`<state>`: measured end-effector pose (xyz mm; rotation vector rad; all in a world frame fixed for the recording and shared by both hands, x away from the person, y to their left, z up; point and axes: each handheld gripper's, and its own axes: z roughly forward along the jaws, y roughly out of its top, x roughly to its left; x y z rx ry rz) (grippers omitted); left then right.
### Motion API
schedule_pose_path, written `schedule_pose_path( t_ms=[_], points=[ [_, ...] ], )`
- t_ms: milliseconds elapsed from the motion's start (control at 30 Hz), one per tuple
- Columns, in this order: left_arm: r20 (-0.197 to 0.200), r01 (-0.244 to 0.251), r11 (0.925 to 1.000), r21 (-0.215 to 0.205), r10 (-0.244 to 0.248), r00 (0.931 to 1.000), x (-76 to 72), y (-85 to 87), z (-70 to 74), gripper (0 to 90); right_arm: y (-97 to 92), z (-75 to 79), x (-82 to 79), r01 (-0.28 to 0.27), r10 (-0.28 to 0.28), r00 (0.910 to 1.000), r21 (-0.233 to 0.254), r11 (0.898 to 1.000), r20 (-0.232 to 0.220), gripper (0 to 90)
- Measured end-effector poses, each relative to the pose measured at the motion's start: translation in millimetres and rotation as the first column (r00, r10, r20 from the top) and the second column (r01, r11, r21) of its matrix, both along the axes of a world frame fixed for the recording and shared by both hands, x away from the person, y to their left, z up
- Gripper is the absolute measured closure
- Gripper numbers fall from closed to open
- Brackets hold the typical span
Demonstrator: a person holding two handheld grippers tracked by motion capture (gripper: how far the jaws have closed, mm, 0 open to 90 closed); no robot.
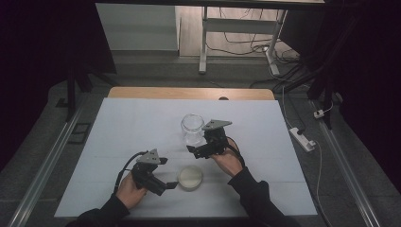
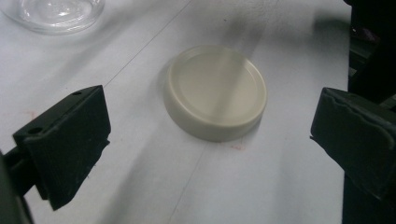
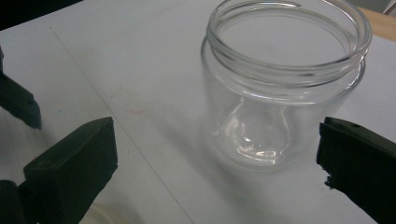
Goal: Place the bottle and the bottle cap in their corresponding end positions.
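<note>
Looking down from the high view, a white table [image 1: 142,123] carries a clear glass jar [image 1: 192,128] standing upright with its mouth open, taken here as the landmark. Lid [image 1: 190,177], cream and round, lies flat on the table nearer the person than the jar, well apart from it. Left gripper [image 1: 171,185] sits left of the lid, jaw tips just beside its rim, held in the person's left hand [image 1: 128,190]. Right gripper [image 1: 193,151] sits just beside the jar on its near right side, held in the right hand [image 1: 228,161], its tips pointing past the jar's base; contact with the glass cannot be told from here. Left gripper view: left gripper [image 2: 210,140] jaws stand wide apart with nothing between the pads; the lid [image 2: 215,91] lies flat just ahead of them, top face up, untouched. Jar [image 2: 56,14] base shows beyond the lid at the upper left corner, and part of the other gripper is dark at the right edge. Right gripper view: right gripper [image 3: 215,158] jaws likewise spread wide, holding nothing; the jar [image 3: 285,79] stands upright just ahead and toward the right jaw, apart from both pads, empty, with a threaded rim. A pale edge of the lid [image 3: 105,215] shows at the bottom, on the near side of the jar. One tip of the left gripper is dark at the left edge.
</note>
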<state>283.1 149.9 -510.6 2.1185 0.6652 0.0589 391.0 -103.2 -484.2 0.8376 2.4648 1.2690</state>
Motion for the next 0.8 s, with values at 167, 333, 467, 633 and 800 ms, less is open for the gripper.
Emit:
schedule_pose_path(
  t_ms=[167,333,467,633,800],
  points=[
    [0.005,-0.016,0.9996,-0.021,0.016,0.9999,-5.4,9.3,2.3,0.0,-5.1,5.7,-9.6,-0.001,0.001,1.0,0.014,1.0,0.005,0.0],
    [0.007,-0.04,0.9989,-0.022,0.041,0.9992,-11.2,19.0,2.9,0.0,-11.8,9.5,-19.1,0.0,0.0,1.0,0.018,1.0,0.001,0.0],
    [0.006,-0.053,0.9985,-0.011,0.053,0.9986,-16.0,24.9,2.5,0.0,-18.5,9.4,-26.2,0.004,-0.004,1.0,0.021,1.0,-0.006,0.0],
    [0.002,-0.071,0.9974,0.011,0.071,0.9975,-22.6,31.1,2.3,0.0,-25.9,10.0,-34.4,0.0,0.0,1.0,0.028,1.0,-0.007,0.0],
    [0.002,-0.1,0.9947,0.024,0.1,0.9949,-29.4,40.1,3.1,0.0,-31.6,8.6,-43.9,-0.016,0.016,0.9999,0.02,1.0,0.003,0.0]
  ],
)
